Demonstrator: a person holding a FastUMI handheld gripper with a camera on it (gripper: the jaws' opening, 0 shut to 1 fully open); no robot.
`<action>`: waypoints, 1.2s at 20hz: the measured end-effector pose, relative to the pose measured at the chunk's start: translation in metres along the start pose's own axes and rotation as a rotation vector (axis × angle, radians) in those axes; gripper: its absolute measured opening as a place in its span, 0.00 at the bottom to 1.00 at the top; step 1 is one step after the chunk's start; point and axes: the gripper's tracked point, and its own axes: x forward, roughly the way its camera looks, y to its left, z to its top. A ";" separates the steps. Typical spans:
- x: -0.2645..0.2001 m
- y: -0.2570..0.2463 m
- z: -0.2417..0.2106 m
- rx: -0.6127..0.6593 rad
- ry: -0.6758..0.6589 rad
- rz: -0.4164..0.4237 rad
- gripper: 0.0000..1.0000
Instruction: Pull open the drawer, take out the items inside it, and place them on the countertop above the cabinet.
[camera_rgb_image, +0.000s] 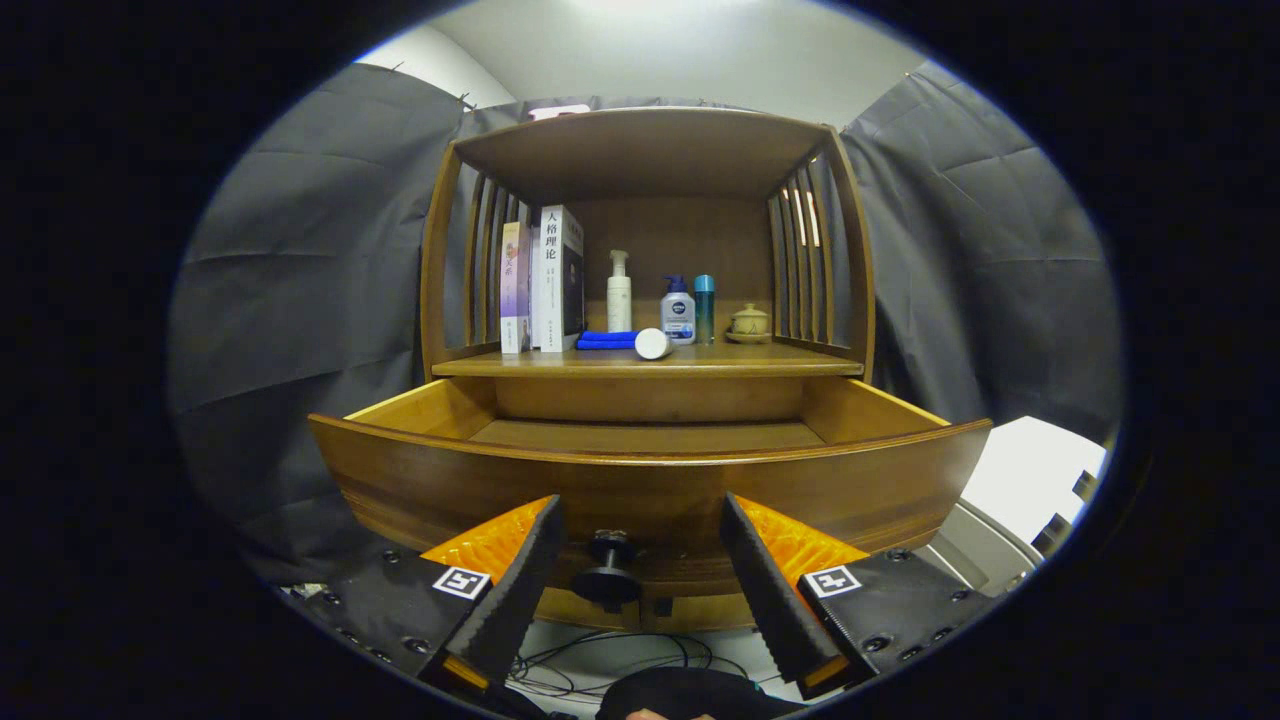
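My gripper (640, 520) sits in front of the drawer (650, 480), fingers spread wide, holding nothing. The dark knob (607, 570) on the drawer front is between my two fingers, touching neither. The drawer is pulled out toward me; what I can see of its floor is bare wood, but the near part is hidden behind the front panel, so I can't tell if anything lies there.

On the countertop (790, 362) above, left to right: two upright books (545, 280) against the slatted left side of the cabinet (645, 150). Just right of them, a folded blue cloth (605, 341) lying flat. Behind it, a white pump bottle (619, 293) standing upright. A white cylinder (652, 343) on its side, its round end facing me, touching or just beside the cloth's right end. Then a squat pump bottle with a blue top (678, 312), a slim teal bottle (705, 308) just beside it, both upright. A small beige lidded pot (749, 322) near the right slats. Cables (600, 665) lie on the floor below the drawer.
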 end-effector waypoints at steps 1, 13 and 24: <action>0.003 0.001 -0.003 0.007 0.009 -0.002 0.98; 0.011 -0.001 -0.003 -0.003 -0.015 -0.047 0.97; 0.011 -0.003 -0.003 -0.018 -0.023 -0.058 0.98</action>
